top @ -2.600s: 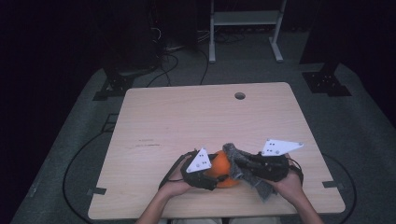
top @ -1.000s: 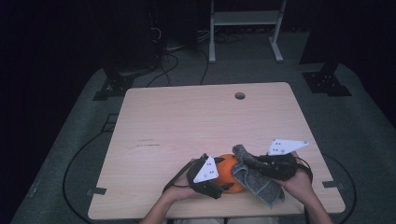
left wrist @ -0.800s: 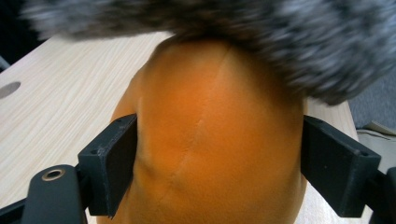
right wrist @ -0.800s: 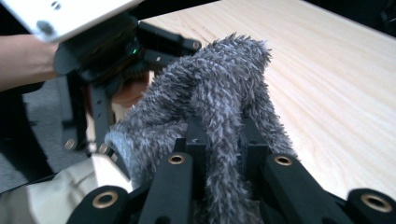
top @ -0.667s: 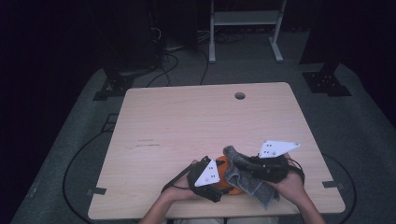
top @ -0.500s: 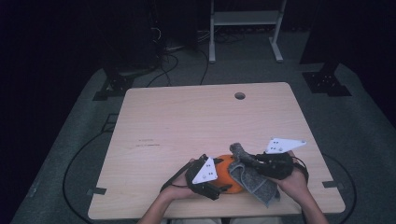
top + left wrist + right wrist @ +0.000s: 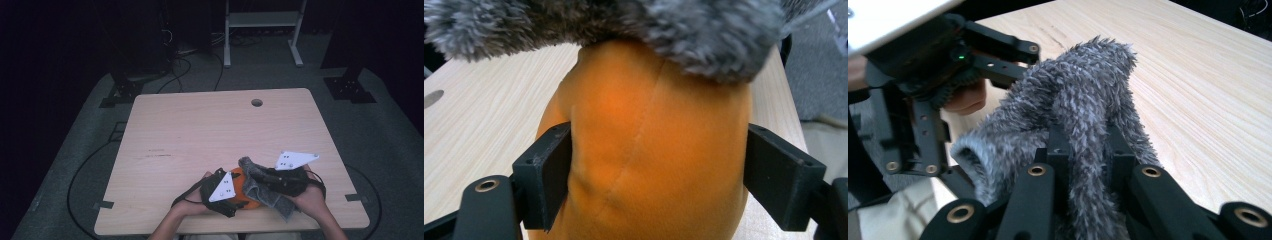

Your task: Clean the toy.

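Orange plush item: near edge of the surface, right of centre; outline largely hidden under grey furry cloth and both tools. Left hand-held gripper: jaws have just been closing, pressed on the plush sides. Right hand-held gripper: nearly closed, pinching a fold of the cloth; cloth's near end cut off. Surface: pale wood, round hole at far edge. Room: dark; grey floor, cables, white frame beyond.

The grey fuzzy cloth hides the orange plush's top.
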`<state>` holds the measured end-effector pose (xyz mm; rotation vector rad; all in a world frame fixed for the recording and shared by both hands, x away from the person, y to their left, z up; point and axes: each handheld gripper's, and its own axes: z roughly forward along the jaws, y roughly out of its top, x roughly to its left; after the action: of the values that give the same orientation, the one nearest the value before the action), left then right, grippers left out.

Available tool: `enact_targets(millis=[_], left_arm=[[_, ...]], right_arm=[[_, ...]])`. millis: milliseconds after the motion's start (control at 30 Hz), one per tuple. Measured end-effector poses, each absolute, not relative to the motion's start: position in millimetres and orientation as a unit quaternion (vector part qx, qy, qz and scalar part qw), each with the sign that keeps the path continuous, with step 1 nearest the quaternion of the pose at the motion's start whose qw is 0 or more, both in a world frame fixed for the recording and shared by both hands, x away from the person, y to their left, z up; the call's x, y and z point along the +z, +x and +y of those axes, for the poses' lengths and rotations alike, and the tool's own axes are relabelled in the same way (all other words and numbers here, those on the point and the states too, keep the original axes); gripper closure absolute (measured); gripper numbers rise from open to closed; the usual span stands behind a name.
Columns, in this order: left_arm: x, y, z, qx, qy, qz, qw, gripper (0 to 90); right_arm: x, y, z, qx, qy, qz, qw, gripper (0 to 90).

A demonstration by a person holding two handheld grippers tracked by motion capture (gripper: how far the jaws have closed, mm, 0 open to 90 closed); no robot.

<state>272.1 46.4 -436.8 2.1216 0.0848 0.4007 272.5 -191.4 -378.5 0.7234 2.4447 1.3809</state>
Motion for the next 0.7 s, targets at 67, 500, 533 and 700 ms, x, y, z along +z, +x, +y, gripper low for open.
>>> enact_targets(millis=[67, 500, 533, 700], left_arm=[[-437.3, 275.6, 49.0, 0.158, 0.863, 0.040, 0.478, 19.3], [-438.3, 291.2, 63.3, 0.129, 0.846, 0.105, 0.506, 18.3], [-438.5, 292.1, 64.3, 0.126, 0.845, 0.108, 0.508, 18.3], [-439.1, 294.1, 67.3, 0.123, 0.844, 0.113, 0.509, 18.3]], right_arm=[[-384.0, 278.4, -197.1, 0.478, 0.260, 0.830, 0.119, 77.7], [-386.8, 277.6, -210.3, 0.511, 0.262, 0.815, 0.078, 77.7], [-385.3, 276.3, -207.3, 0.513, 0.254, 0.816, 0.078, 77.7], [-393.1, 280.3, -209.8, 0.506, 0.266, 0.816, 0.082, 77.6]])
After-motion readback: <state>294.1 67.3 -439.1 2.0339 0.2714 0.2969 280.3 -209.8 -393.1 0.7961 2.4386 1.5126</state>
